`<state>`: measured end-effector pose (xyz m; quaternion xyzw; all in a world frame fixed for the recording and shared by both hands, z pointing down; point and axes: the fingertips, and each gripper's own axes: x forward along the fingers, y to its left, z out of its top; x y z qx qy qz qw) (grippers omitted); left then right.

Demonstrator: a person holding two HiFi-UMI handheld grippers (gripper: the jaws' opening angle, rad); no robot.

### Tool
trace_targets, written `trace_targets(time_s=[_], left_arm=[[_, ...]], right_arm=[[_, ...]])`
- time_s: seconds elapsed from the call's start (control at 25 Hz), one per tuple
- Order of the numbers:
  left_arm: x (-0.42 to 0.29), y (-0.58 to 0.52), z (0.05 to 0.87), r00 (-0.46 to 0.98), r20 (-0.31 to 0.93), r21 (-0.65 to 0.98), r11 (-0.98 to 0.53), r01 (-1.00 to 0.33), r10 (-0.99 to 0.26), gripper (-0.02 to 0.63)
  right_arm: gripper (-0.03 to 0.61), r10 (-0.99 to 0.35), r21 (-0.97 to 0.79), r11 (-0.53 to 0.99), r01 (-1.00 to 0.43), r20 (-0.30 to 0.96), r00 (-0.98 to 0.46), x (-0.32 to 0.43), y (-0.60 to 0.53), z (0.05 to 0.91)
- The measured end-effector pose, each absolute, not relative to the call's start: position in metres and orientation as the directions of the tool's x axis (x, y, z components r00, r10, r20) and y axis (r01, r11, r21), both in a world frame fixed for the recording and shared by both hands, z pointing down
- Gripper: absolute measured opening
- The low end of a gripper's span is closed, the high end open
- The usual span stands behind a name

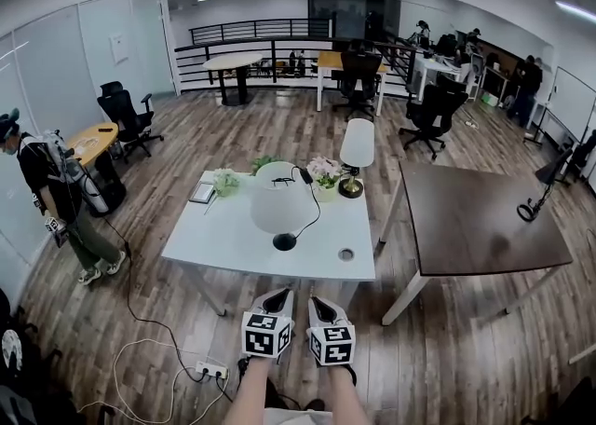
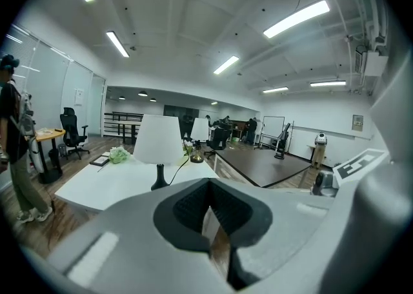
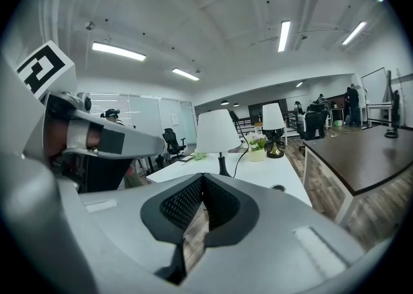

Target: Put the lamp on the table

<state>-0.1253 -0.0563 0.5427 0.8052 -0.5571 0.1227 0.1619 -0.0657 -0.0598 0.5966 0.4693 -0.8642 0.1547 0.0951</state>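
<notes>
A lamp (image 1: 278,209) with a white shade and a black foot stands upright on the white table (image 1: 223,251), its black cord trailing back across the top. It also shows ahead in the left gripper view as the lamp (image 2: 159,141) and in the right gripper view as the lamp (image 3: 217,133). My left gripper (image 1: 277,296) and right gripper (image 1: 321,303) hang side by side in front of the table's near edge, well short of the lamp. Both are shut with nothing between the jaws, as the left gripper (image 2: 211,235) and right gripper (image 3: 193,235) views show.
A second white-shaded lamp (image 1: 357,145) with a gold foot stands at the table's far right corner beside potted flowers (image 1: 324,171). A dark brown table (image 1: 470,218) stands to the right. A person (image 1: 56,199) stands at the left. A power strip (image 1: 209,370) and cables lie on the floor.
</notes>
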Motion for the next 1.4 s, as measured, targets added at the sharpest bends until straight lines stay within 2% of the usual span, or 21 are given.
trace_targets(time_s=[1.4], left_arm=[[-0.157, -0.046, 0.558, 0.311, 0.401, 0.151, -0.272, -0.95, -0.862, 0.0]], right_arm=[[0.025, -0.765, -0.189, 0.511, -0.838, 0.344, -0.544, -0.074, -0.061, 0.607]])
